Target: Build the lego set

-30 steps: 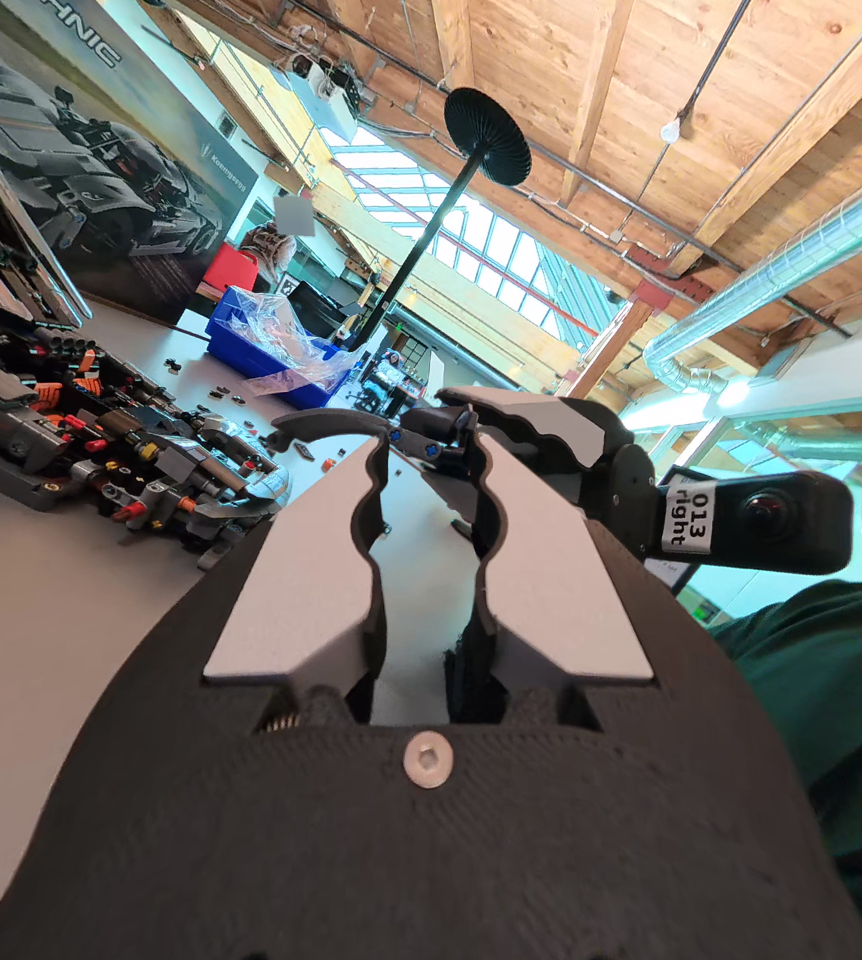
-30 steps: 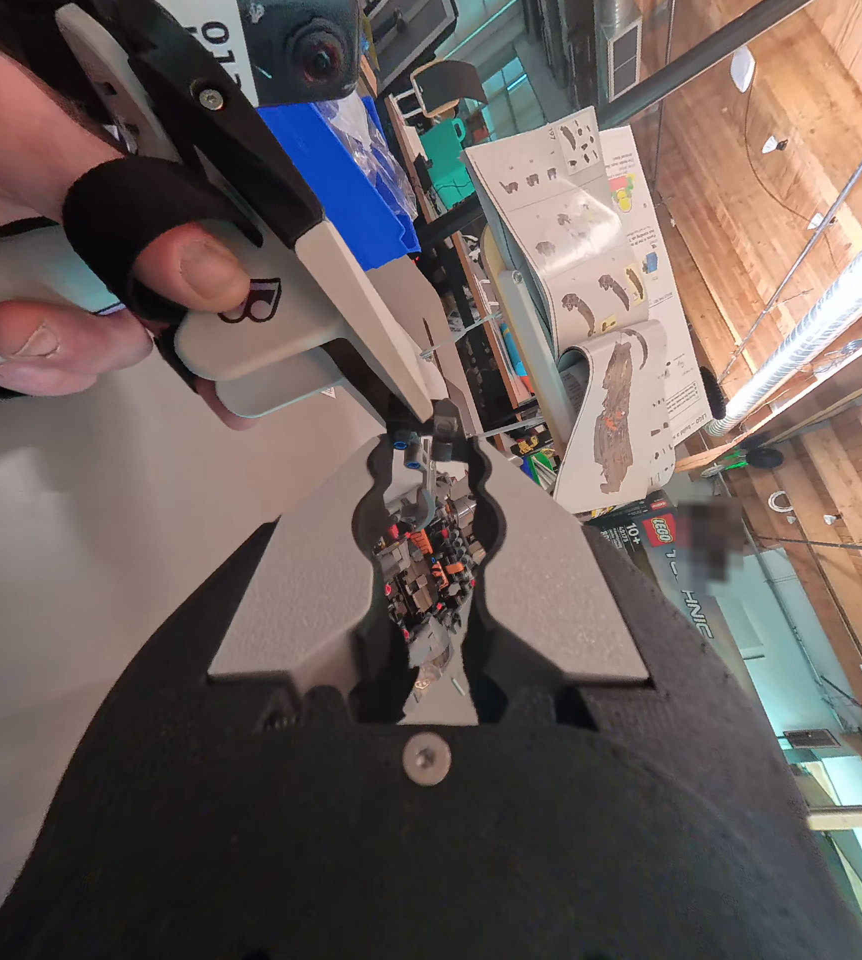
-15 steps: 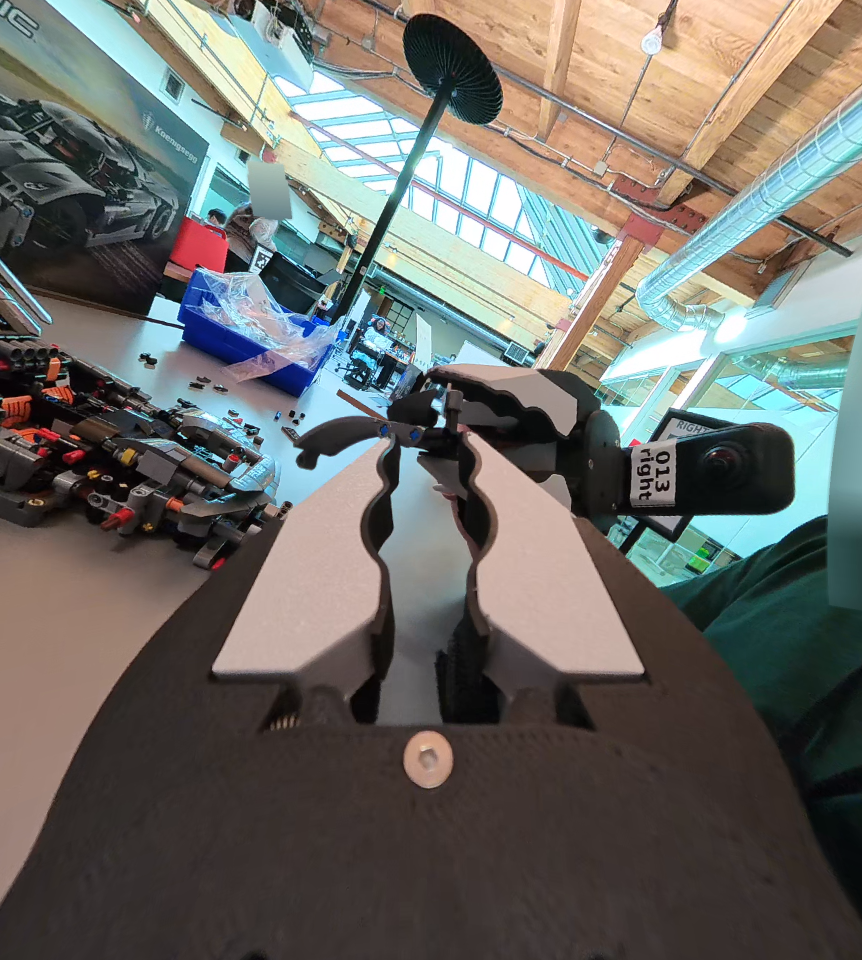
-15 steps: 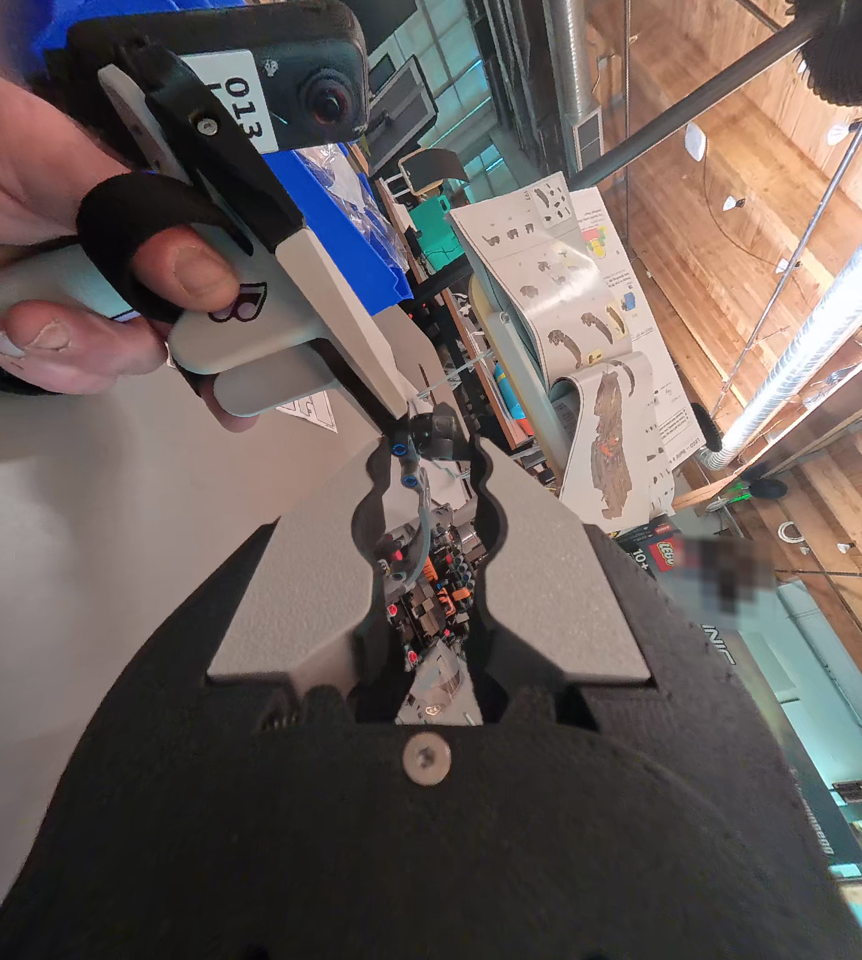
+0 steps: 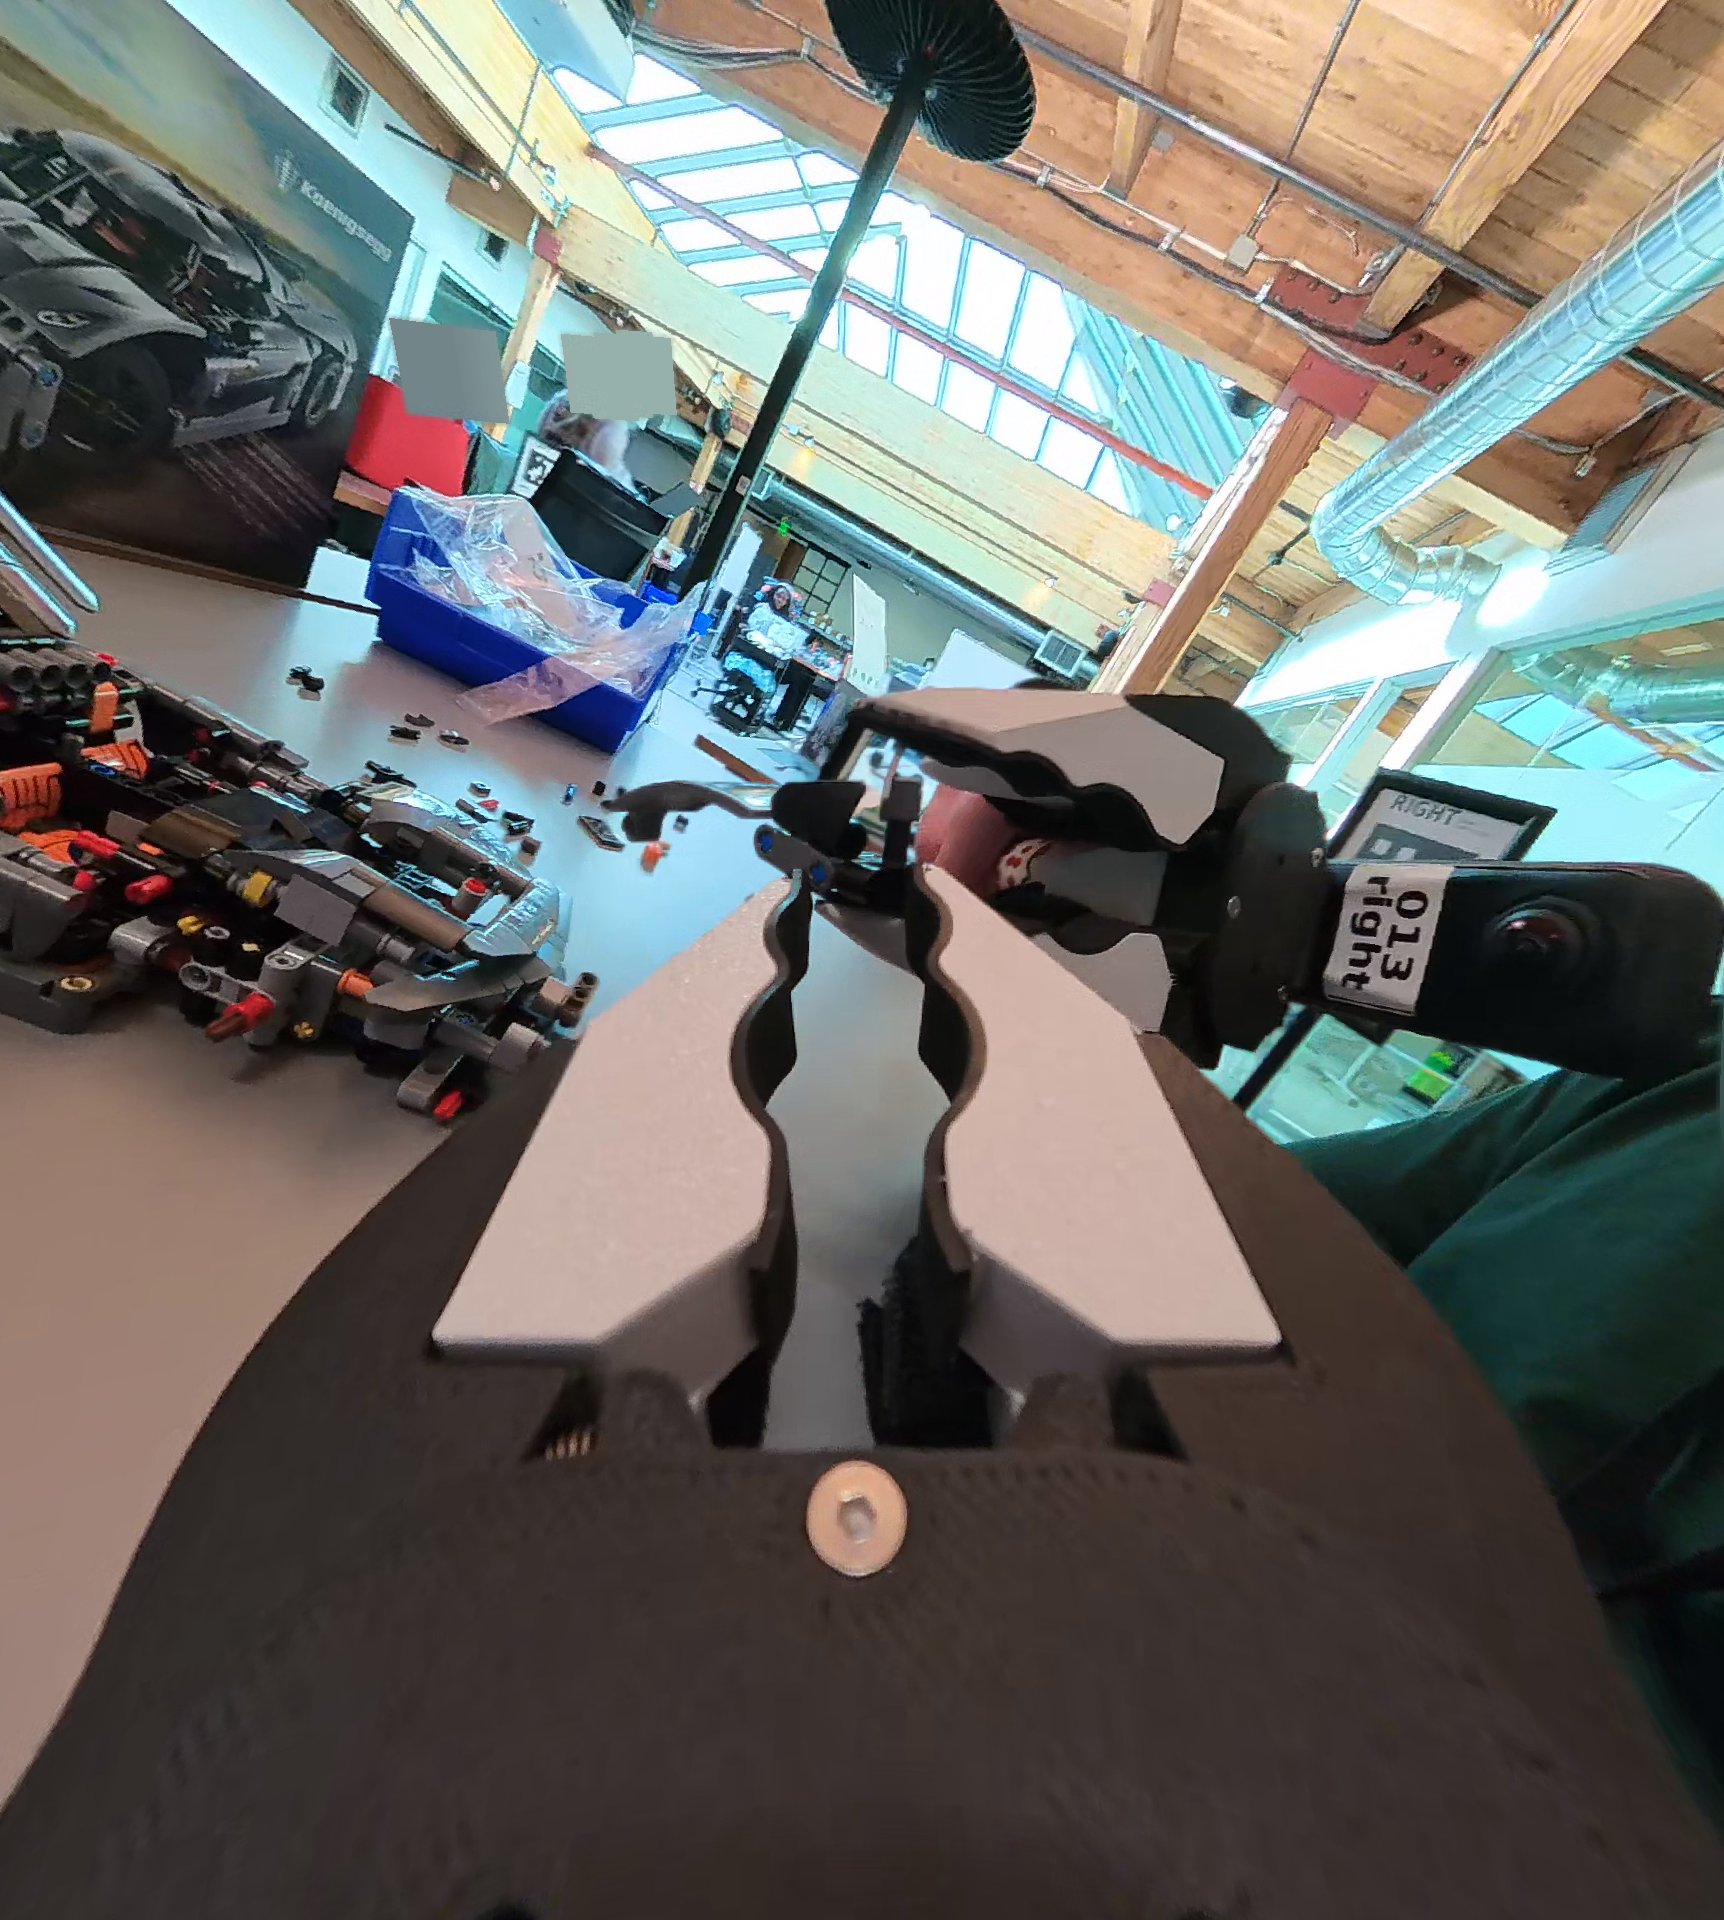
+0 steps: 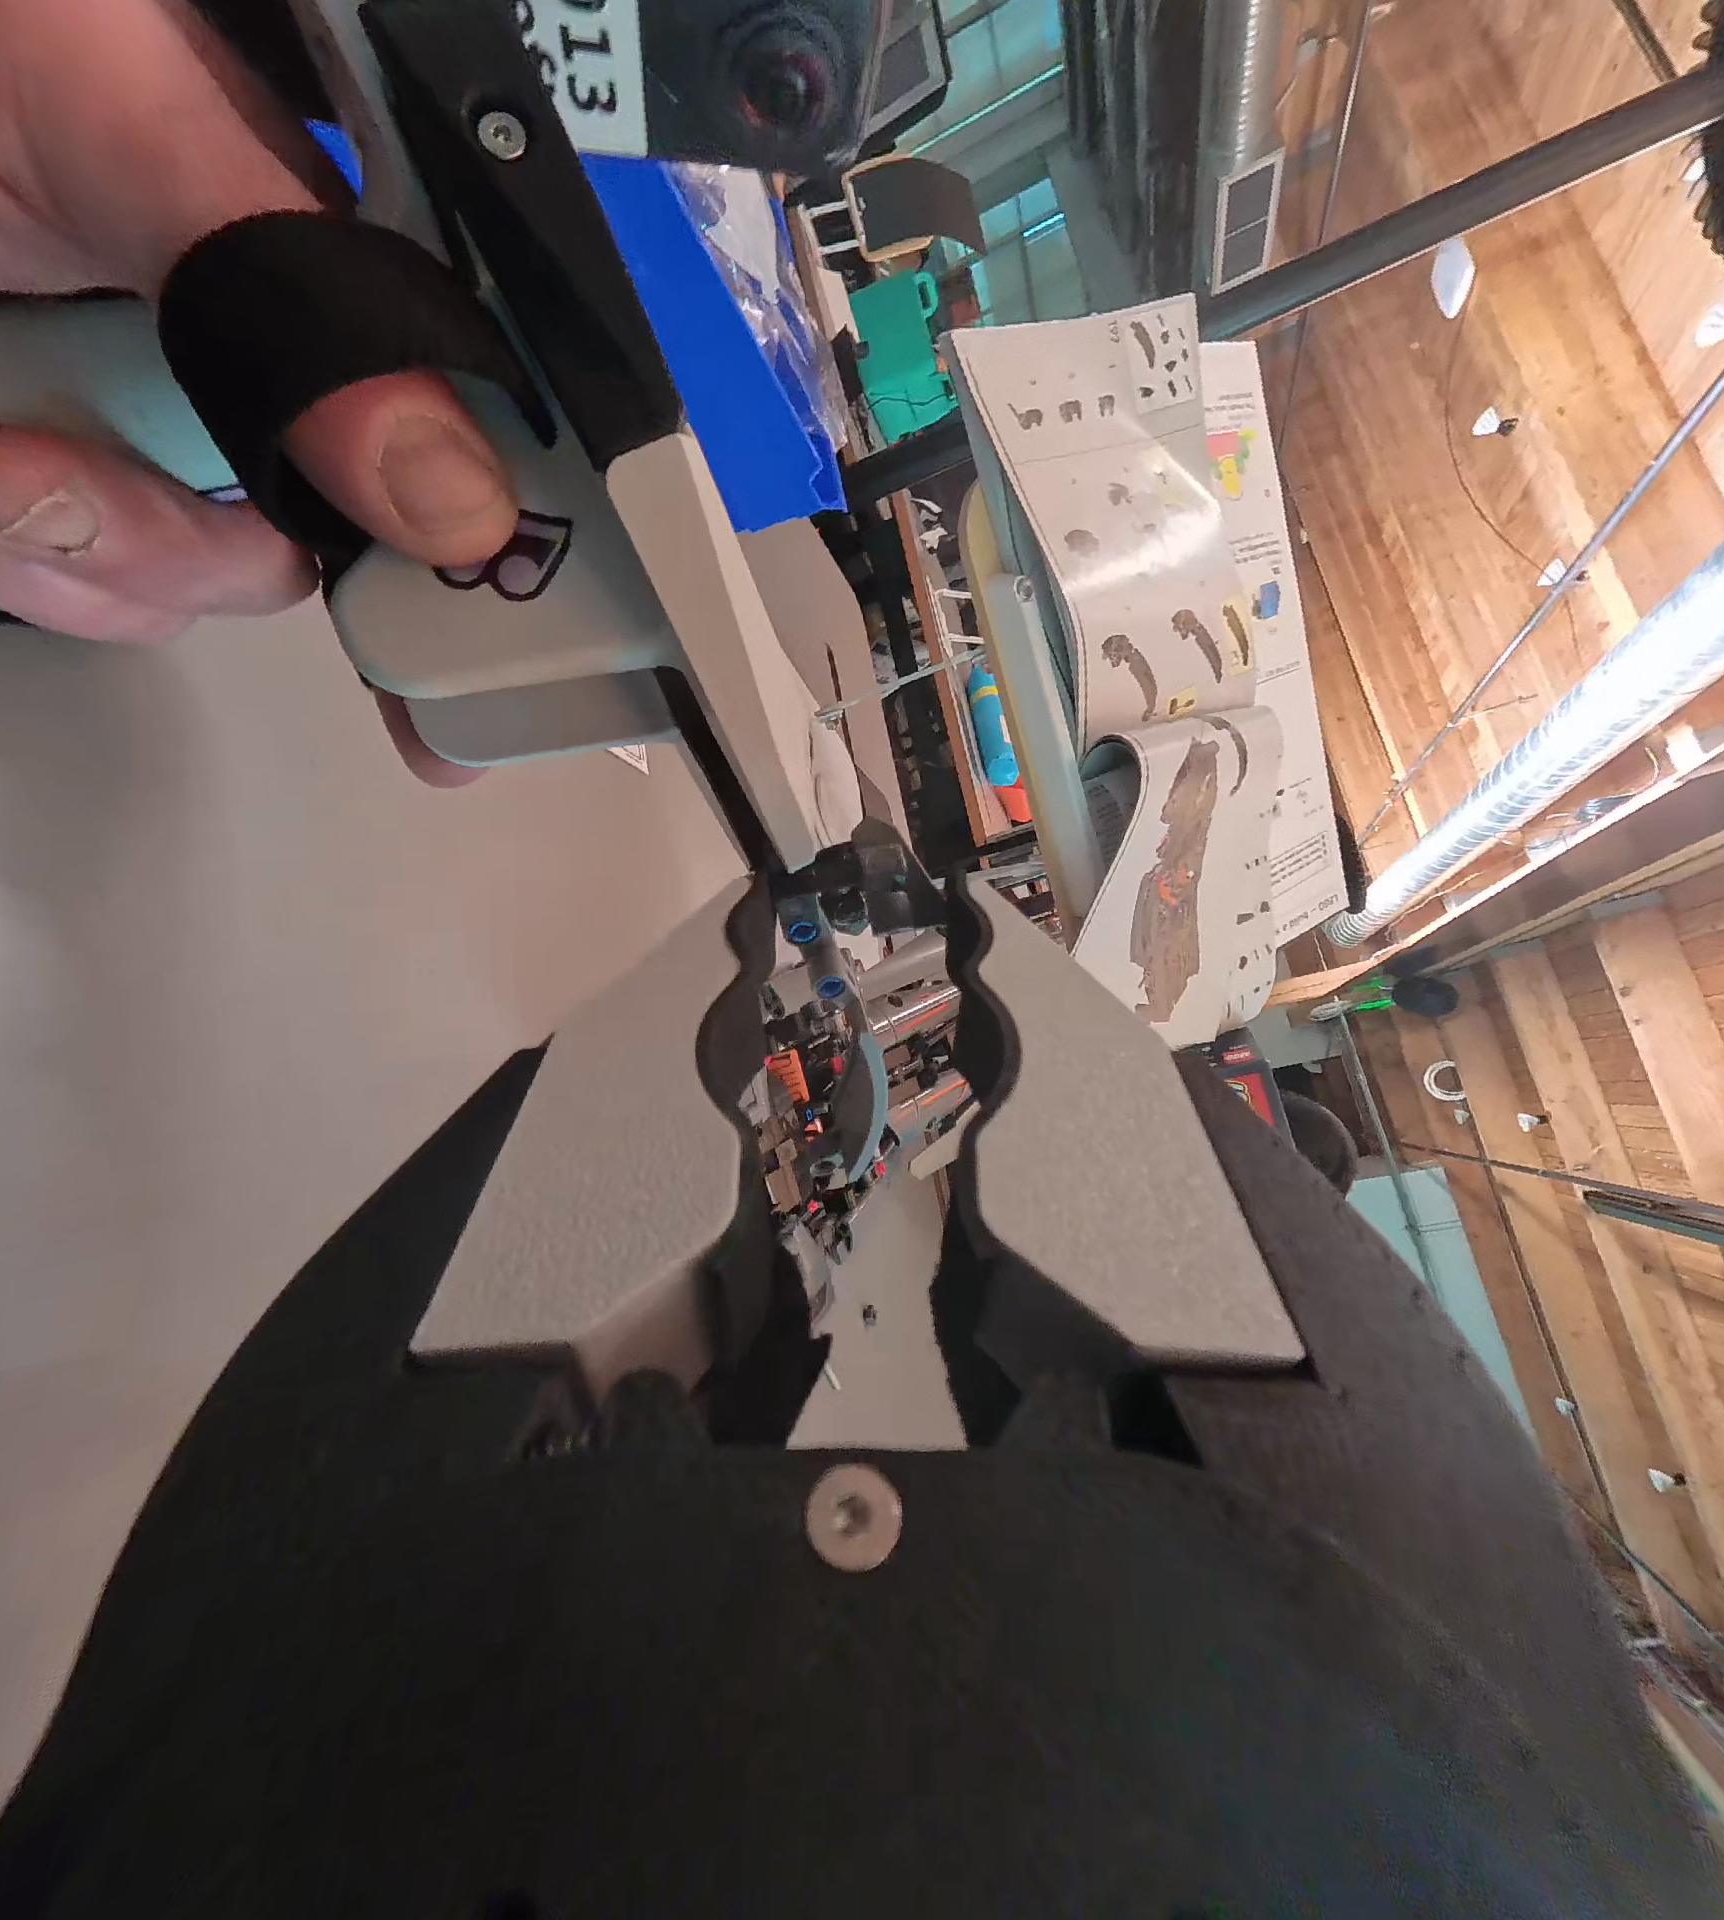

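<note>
In the left wrist view, your left gripper (image 5: 856, 883) and right gripper (image 5: 884, 805) both pinch the small black curved lego piece with blue pins (image 5: 796, 821), now raised higher above the grey table (image 5: 58, 1247). In the right wrist view, your right gripper (image 6: 853, 899) has drawn closer to the half-built dark lego car (image 6: 827, 1091), so fitting looks near.

From my left wrist view, the table (image 5: 162, 1195) stretches ahead with the part-built lego car (image 5: 214, 894) lying on it to the left. Behind the car stands the set's box (image 5: 110, 312), and further back, right of the box, sits a bin (image 5: 515, 644) with a plastic bag (image 5: 546, 592) spilling out of it. Loose pieces (image 5: 484, 805) are scattered on the table between car and bin. A pole (image 5: 806, 332) rises behind the bin. My right gripper (image 5: 837, 821) reaches in from the right, tip to tip with my left gripper (image 5: 858, 888), a small lego piece (image 5: 816, 821) between them (whose grip, I cannot tell). In the right wrist view, the instruction booklet (image 6: 1180, 644) stands open on the right.
</note>
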`<state>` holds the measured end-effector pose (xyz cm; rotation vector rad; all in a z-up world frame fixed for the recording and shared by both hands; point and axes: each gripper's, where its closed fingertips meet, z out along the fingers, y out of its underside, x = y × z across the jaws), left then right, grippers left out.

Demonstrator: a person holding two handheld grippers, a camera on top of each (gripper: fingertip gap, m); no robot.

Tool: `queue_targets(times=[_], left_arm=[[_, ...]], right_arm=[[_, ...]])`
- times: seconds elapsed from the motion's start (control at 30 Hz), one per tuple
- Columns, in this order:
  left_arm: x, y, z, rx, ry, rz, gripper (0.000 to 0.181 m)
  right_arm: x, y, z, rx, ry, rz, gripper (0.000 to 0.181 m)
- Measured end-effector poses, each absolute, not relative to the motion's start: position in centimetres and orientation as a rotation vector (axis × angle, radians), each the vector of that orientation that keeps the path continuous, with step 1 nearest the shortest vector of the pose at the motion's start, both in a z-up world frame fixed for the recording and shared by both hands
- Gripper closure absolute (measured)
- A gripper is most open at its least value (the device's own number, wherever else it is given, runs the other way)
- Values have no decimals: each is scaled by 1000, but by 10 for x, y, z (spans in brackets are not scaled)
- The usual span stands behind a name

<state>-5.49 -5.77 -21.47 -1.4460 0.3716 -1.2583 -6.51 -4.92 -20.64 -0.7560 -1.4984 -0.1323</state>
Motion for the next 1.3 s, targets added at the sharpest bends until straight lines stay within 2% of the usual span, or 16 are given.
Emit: queue_targets(times=[0.47,0.57,0.77,1.0,1.3], left_arm=[[-51,-51,-226,-1539,374,-1202,164],[-48,-51,-227,-1549,395,-1161,172],[-57,-55,-224,-1527,406,-1103,165],[-67,-64,-242,-1588,743,-523,158],[-65,-65,-260,-1564,967,-219,156]], right_arm=[[-65,-43,-222,-746,-1595,-243,153],[-74,-51,-232,-734,-1635,-211,153],[-74,-50,-236,-789,-1616,-85,151],[-70,-51,-245,-875,-1692,181,150],[-71,-60,-263,-982,-1825,577,150]])
